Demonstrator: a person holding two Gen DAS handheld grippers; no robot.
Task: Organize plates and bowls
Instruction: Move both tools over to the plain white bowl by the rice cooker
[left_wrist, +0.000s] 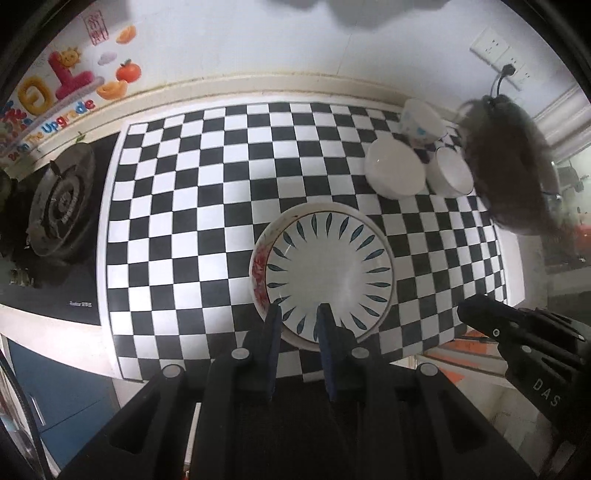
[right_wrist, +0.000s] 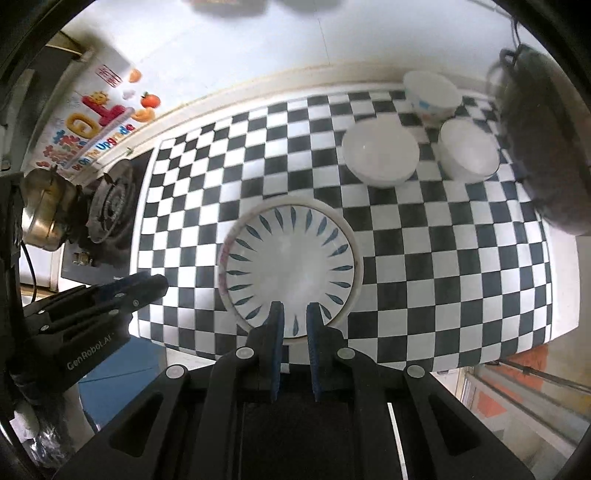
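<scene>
Directly ahead of both slightly parted, empty grippers, left (left_wrist: 299, 317) and right (right_wrist: 295, 314), lies the leaf-patterned plate (left_wrist: 328, 266), three bowls (left_wrist: 395, 173) beyond

A leaf-patterned plate (left_wrist: 328, 273) covers most of the red-flowered plate (left_wrist: 259, 271) beneath, leaving only a left crescent showing. A blurred dark furry shape (left_wrist: 517, 170) hides part of the right white bowl (left_wrist: 448, 173); what it is cannot be told. The right wrist view is soft throughout, smearing the patterned bowl (right_wrist: 430, 96). The kettle (right_wrist: 40, 210) is partly cut off by the left tongs (right_wrist: 147, 288).
</scene>
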